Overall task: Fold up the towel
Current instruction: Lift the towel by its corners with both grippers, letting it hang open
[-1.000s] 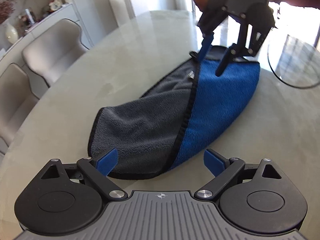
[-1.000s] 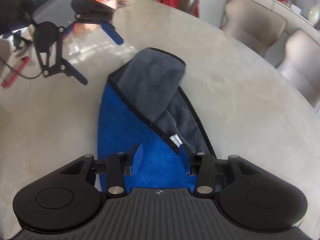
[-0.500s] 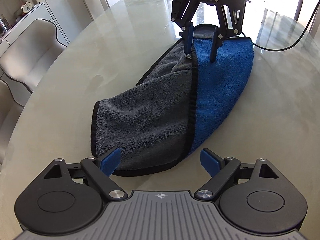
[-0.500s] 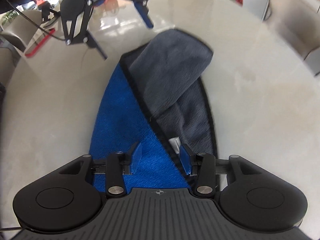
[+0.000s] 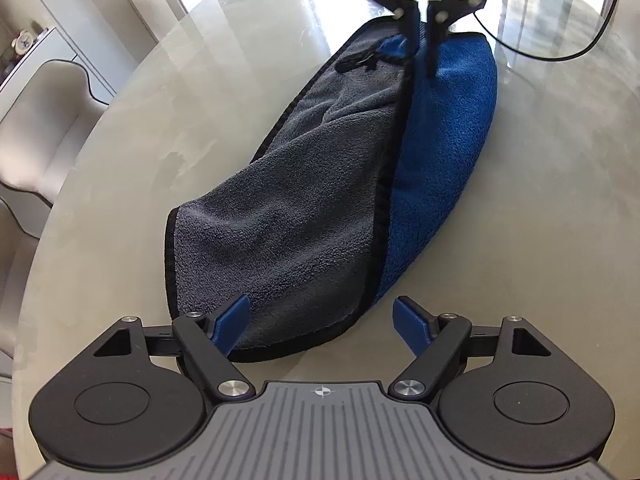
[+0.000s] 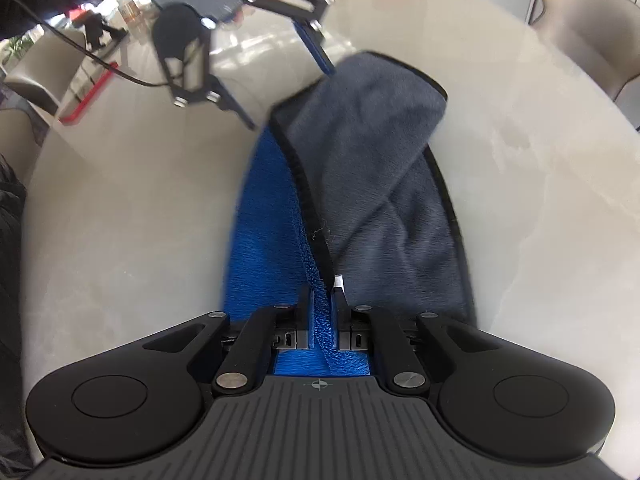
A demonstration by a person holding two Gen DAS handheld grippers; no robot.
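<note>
The towel lies on the round bench, its grey face folded over the blue face along a black-trimmed edge. No containers appear in either view. The left gripper sits at the towel's near end with its jaws spread wide, the near hem lying between its blue fingertips. The right gripper is at the opposite end, its jaws pinched together on a raised ridge of the towel beside a small white tag. Pale chairs stand beside the bench.
</note>
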